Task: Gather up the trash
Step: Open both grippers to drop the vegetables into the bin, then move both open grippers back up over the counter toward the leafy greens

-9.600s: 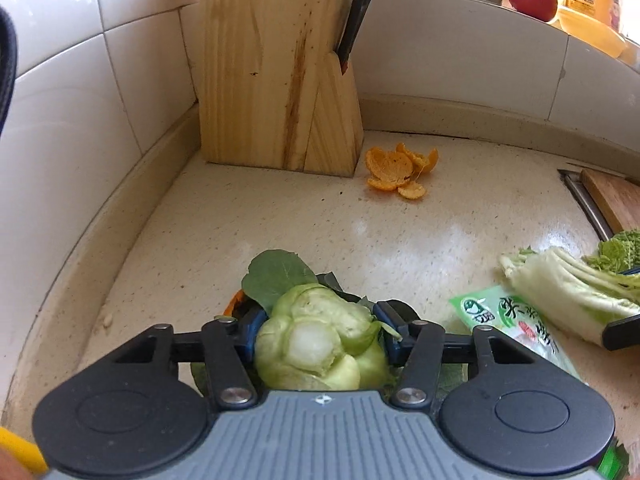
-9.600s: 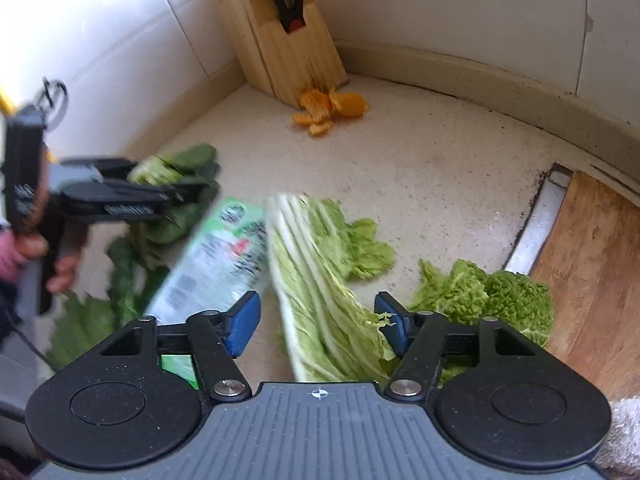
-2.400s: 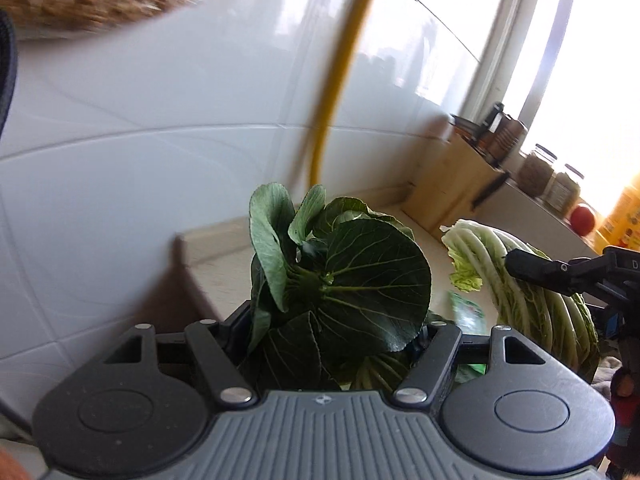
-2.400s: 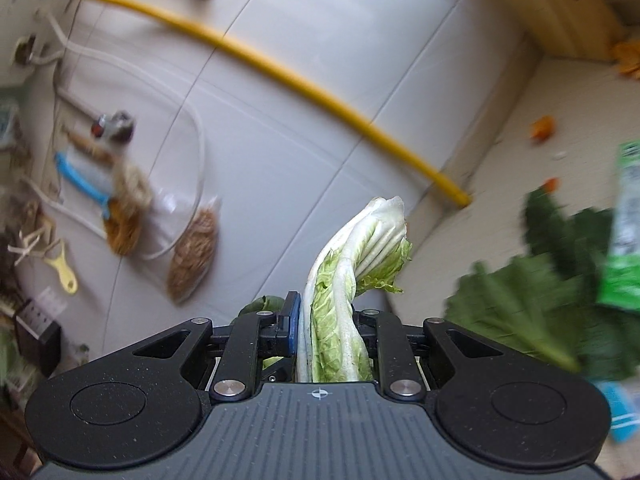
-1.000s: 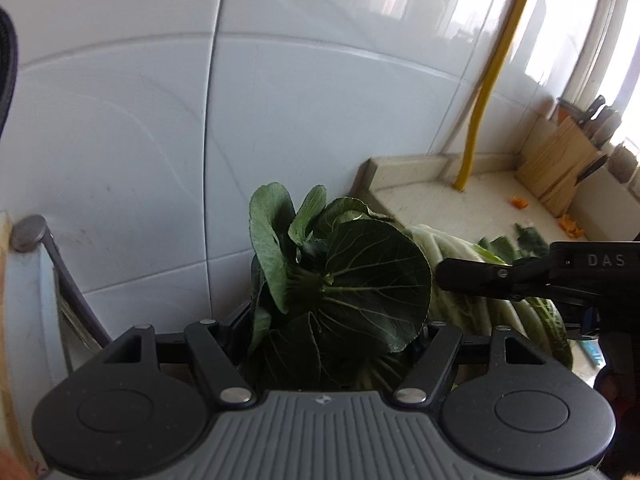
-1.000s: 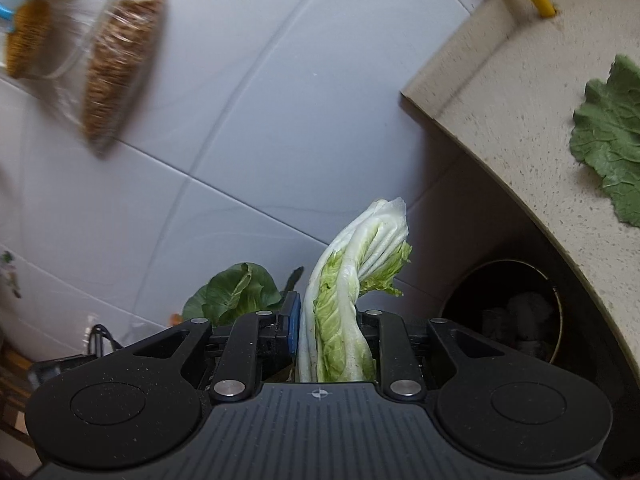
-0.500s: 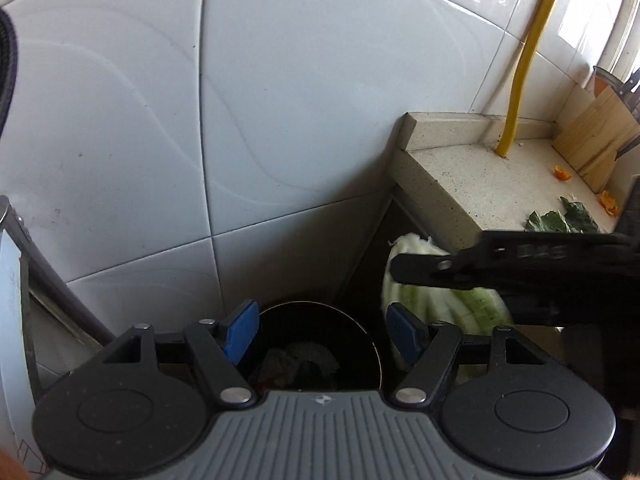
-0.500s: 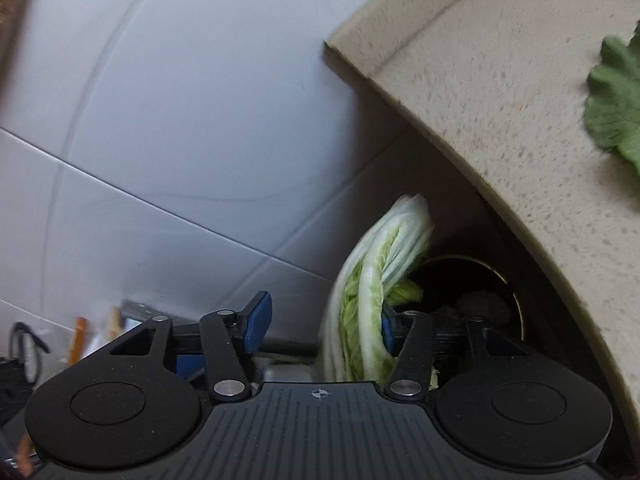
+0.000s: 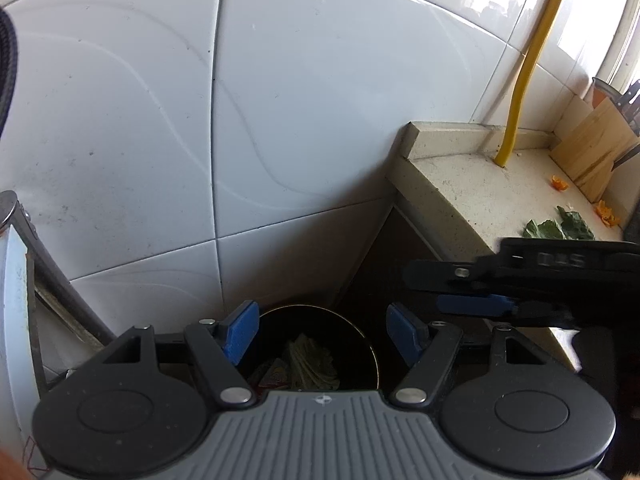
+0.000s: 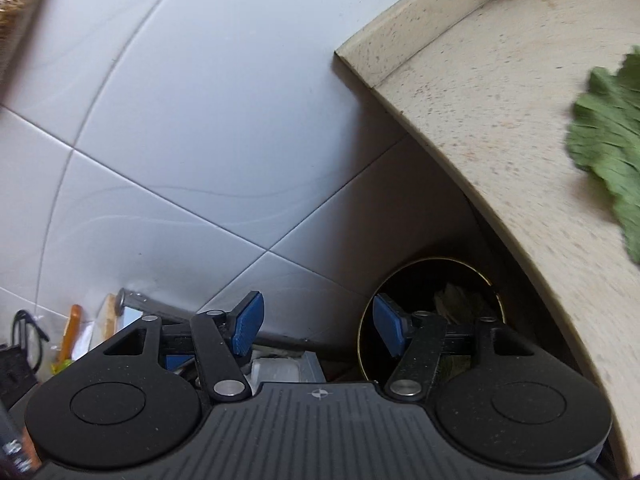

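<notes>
A dark round trash bin [image 9: 370,350] stands on the floor in the corner under the counter, with pale cabbage leaves [image 9: 310,368] lying inside. My left gripper [image 9: 322,334] hangs open right above it, nothing between its blue pads. In the right wrist view the same bin [image 10: 362,338] shows past my right gripper [image 10: 318,324], which is also open and empty. From the left wrist view the right gripper [image 9: 472,292] reaches in from the right, above the bin. A green leaf [image 10: 608,140] and orange peel bits [image 9: 606,216] lie on the counter.
The beige counter [image 10: 480,92] juts out just right of the bin, its edge overhanging it. White tiled wall [image 9: 200,120] fills the back. A yellow pipe [image 9: 524,80] and wooden knife block [image 9: 592,160] stand on the counter. A metal rail [image 9: 48,276] and clutter sit at left.
Both grippers opened over the bin. The dark leafy greens left my left gripper and the napa cabbage dropped from my right gripper into the bin.
</notes>
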